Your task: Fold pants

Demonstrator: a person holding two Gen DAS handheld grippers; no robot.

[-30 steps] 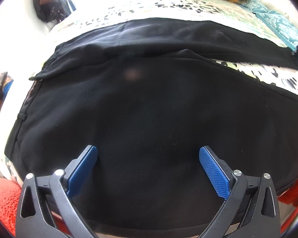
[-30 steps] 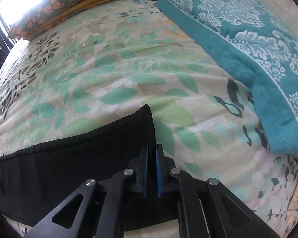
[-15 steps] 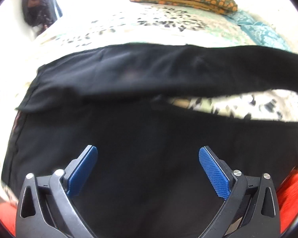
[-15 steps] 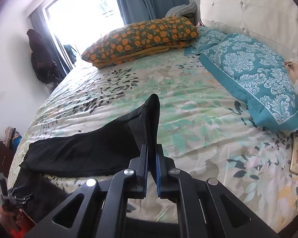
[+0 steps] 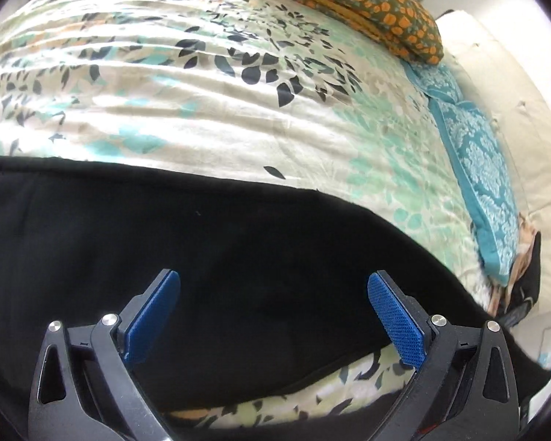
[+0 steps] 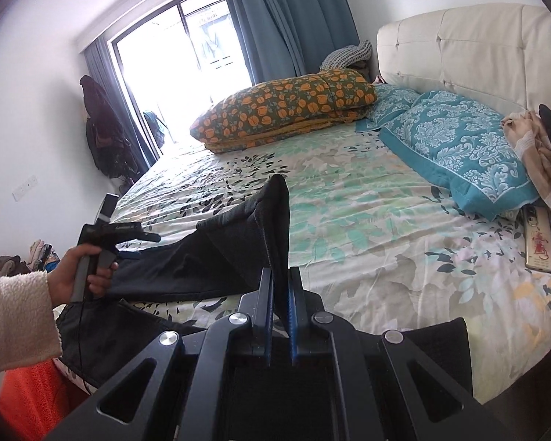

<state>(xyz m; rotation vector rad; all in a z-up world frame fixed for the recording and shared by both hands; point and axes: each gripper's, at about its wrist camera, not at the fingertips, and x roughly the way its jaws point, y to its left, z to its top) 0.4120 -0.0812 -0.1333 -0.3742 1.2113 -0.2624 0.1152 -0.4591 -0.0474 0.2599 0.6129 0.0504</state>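
Black pants (image 5: 238, 257) lie across the near part of the leaf-print bed sheet (image 5: 202, 110). My left gripper (image 5: 273, 316) is open above the dark cloth, with nothing between its blue pads (image 5: 395, 321). My right gripper (image 6: 281, 305) is shut on the hem end of one black pant leg (image 6: 272, 220), lifted off the bed so the cuff stands up above the jaws. The rest of that leg trails down to the left toward the left gripper (image 6: 136, 246), held in a hand (image 6: 80, 275) with a white fleece sleeve. The other leg (image 6: 433, 356) lies by the bed's near edge.
An orange-flowered folded quilt (image 6: 286, 110) and teal patterned pillows (image 6: 455, 147) lie at the head of the bed by the cream headboard (image 6: 477, 47). A phone (image 6: 540, 242) rests at the right edge. Something orange (image 6: 33, 400) sits below the bed at left.
My right gripper has risen and pulled back with the pant leg's end, lifting it off the sheet. My left gripper has swung right along the pants, still open.
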